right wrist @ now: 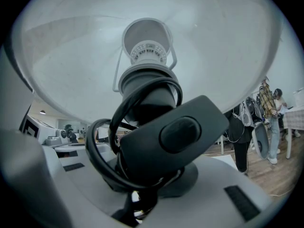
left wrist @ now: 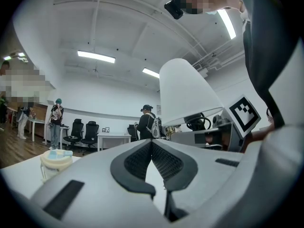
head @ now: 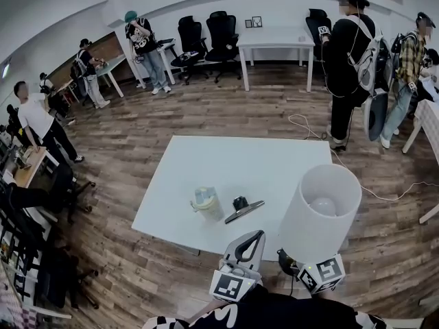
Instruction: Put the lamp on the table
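Closest in, a dark patterned sleeve (head: pixel 274 315) runs along the bottom edge of the head view. Just beyond it, the left claw (left wrist: pixel 152 148) is pressed together with nothing between its pads, pointing level at the near edge of the worktop (head: pixel 233 160). The right claw (right wrist: pixel 147 186) pinches the lamp (head: pixel 321 214) low on its dark stem, where the black cord (right wrist: pixel 100 148) is looped round and the inline switch (right wrist: pixel 176 136) sits in front. The lamp stands upright in that grip. Its white shade is at the worktop's near right corner, off the surface as far as I can judge.

The step in hand looks like the carry-in, with the lamp at the worktop but not yet set down. The next move calls for a bare patch clear of the pale lidded cup (head: pixel 206 204) and the grey strip (head: pixel 245 212), then a level lowering before the claw lets go.

Cord, switch and shade hide the lamp's foot, so I cannot tell whether it is over the worktop. The small dark thing (head: pixel 240 201) by the strip is too small to name. Further off, people (head: pixel 353 60) stand near a second white table (head: pixel 274 38) and office chairs (head: pixel 221 33).
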